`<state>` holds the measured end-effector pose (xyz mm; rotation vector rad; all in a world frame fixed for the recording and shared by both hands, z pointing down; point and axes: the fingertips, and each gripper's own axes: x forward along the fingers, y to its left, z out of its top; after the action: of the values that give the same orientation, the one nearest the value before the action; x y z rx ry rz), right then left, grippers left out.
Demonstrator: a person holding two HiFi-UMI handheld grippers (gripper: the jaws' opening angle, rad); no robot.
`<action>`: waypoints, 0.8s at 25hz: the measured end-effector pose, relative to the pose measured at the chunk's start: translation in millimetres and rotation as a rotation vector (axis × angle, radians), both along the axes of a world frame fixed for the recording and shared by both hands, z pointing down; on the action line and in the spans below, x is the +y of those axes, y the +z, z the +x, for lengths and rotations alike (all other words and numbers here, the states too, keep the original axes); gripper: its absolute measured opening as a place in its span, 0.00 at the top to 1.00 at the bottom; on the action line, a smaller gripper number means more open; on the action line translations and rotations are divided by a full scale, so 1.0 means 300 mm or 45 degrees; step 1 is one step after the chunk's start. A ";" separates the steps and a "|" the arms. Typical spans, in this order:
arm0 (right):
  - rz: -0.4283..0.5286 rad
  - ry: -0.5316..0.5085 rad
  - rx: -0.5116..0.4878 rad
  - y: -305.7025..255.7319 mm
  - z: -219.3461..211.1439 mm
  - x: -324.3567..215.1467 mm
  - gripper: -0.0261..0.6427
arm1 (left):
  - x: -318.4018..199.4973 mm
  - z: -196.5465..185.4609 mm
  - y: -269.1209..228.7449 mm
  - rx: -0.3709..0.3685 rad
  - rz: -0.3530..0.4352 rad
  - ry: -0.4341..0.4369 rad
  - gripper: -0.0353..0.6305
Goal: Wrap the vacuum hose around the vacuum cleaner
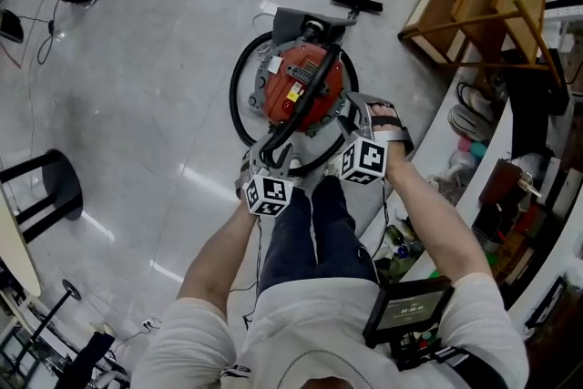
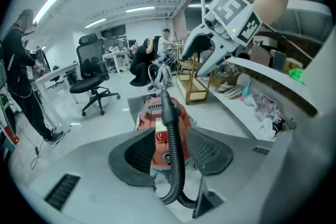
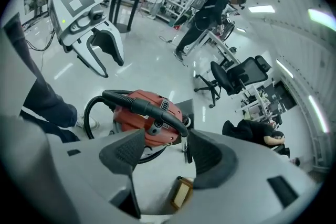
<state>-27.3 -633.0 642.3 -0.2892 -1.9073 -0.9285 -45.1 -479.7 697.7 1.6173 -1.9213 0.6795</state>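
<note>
Glossy grey floor (image 1: 137, 105): the round red vacuum cleaner (image 1: 301, 91) stands on it, just ahead of the person's feet. The black ribbed vacuum hose (image 1: 235, 96) loops round the cleaner's body and crosses over its top. Left gripper (image 1: 273, 157): jaws released, the hose running between them with neither pad pressing on it. Right gripper (image 1: 369, 116): jaws spread, nothing between them, held over the cleaner's near edge.
</note>
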 end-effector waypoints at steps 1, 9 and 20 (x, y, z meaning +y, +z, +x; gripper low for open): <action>-0.007 0.026 -0.005 -0.030 0.009 0.002 0.55 | -0.011 -0.003 -0.038 0.005 0.021 -0.002 0.67; -0.234 0.365 -0.106 -0.278 0.110 0.044 0.56 | -0.052 -0.002 -0.359 0.078 0.211 -0.140 0.83; -0.619 0.663 -0.453 -0.590 0.351 0.218 0.95 | -0.017 0.182 -0.716 0.047 0.403 -0.241 0.94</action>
<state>78.0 -567.6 465.5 0.1054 -2.3641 -0.1651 9.6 -484.9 482.9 1.5850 -2.2045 0.2767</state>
